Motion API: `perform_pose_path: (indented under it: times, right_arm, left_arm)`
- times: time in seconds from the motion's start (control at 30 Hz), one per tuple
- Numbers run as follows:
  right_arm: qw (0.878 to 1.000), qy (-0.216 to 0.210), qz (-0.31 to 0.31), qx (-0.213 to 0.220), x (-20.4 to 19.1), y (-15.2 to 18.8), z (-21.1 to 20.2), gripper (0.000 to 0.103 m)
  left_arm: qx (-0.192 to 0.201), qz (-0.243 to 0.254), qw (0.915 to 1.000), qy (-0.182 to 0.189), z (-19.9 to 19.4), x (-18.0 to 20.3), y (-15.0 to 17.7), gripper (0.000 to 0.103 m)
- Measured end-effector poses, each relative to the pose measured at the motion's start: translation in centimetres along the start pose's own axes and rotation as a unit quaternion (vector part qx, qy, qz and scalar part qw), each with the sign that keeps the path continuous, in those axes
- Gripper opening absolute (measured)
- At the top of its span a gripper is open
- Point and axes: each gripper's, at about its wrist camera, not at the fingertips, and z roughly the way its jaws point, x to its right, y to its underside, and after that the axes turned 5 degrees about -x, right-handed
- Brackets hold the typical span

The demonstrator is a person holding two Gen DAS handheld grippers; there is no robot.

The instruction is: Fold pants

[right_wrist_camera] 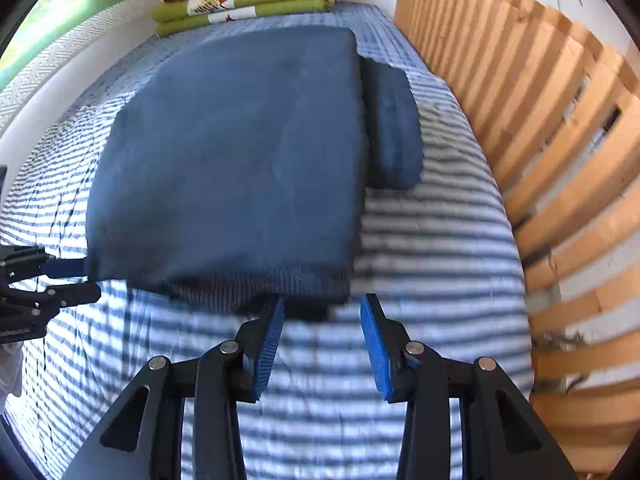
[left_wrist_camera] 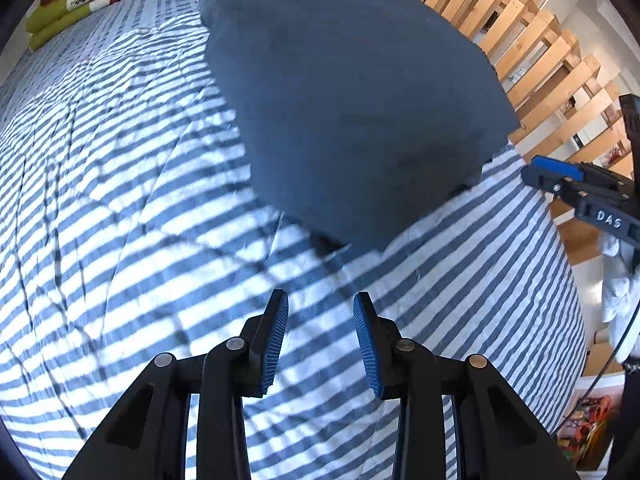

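Striped bedsheet (right_wrist_camera: 432, 248) under folded pants (right_wrist_camera: 240, 152), beside wooden slats (right_wrist_camera: 540, 120).

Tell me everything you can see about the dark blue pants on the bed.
The pants are dark blue, of a soft, matte woven-looking cloth. They lie flat on the striped bed cover, already folded into a rough rectangle of several layers. A smaller part sticks out from under the right edge in the right wrist view. The near edge shows a ribbed band, likely the waistband. Neither gripper holds them; only the cover touches them. Folded green floral bedding lies beyond them, apart.
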Motion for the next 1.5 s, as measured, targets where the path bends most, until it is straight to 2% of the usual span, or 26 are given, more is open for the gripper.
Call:
perform_pose_path:
  times: [0.13, 0.27, 0.4, 0.47, 0.53, 0.6, 0.7, 0.8, 0.9, 1.2, 1.37, 1.5]
  right_arm:
    - [0.999, -0.022, 0.021, 0.019, -0.7, 3.8, -3.5, 0.036]
    - [0.998, -0.038, 0.026, 0.036, -3.5, 6.7, -7.2, 0.037]
    - [0.997, -0.050, 0.037, 0.053, -6.6, 9.2, -11.3, 0.038]
    - [0.995, -0.059, 0.043, 0.066, -8.3, 11.0, -13.6, 0.046]
    - [0.994, -0.065, 0.048, 0.079, -10.0, 12.9, -16.0, 0.050]
    - [0.993, -0.059, 0.047, 0.090, -11.8, 14.7, -18.0, 0.050]
    - [0.992, -0.042, 0.039, 0.109, -14.5, 17.7, -20.8, 0.057]
    - [0.990, -0.023, 0.035, 0.134, -16.6, 20.7, -23.3, 0.064]
    - [0.986, -0.006, 0.042, 0.161, -18.0, 23.6, -25.1, 0.070]
    - [0.976, 0.003, 0.053, 0.213, -21.0, 28.5, -28.3, 0.075]
    - [0.973, 0.018, 0.064, 0.220, -21.5, 30.1, -27.7, 0.076]
    - [0.977, 0.007, 0.077, 0.199, -21.3, 31.0, -26.0, 0.076]
  left_arm:
    - [0.039, -0.029, 0.9988, 0.010, -3.9, -0.6, 3.5, 0.036]
    - [0.085, -0.028, 0.9958, -0.019, -9.1, 0.8, 7.0, 0.037]
    - [0.114, -0.018, 0.9927, -0.036, -14.1, 3.1, 10.9, 0.037]
    - [0.133, -0.008, 0.9899, -0.048, -16.9, 4.7, 13.2, 0.041]
    - [0.146, -0.007, 0.9883, -0.043, -19.2, 5.8, 15.6, 0.051]
    - [0.158, -0.005, 0.9866, -0.039, -21.2, 6.7, 18.1, 0.052]
    - [0.175, 0.002, 0.9829, -0.057, -23.5, 8.0, 21.6, 0.056]
    - [0.193, 0.000, 0.9793, -0.063, -25.1, 8.6, 25.0, 0.063]
    - [0.204, -0.010, 0.9767, -0.066, -26.3, 9.2, 28.3, 0.065]
    - [0.232, -0.034, 0.9680, -0.088, -28.6, 9.4, 35.4, 0.070]
    - [0.239, -0.054, 0.9659, -0.084, -28.2, 9.1, 37.8, 0.071]
    - [0.235, -0.062, 0.9649, -0.099, -27.2, 9.0, 39.0, 0.076]
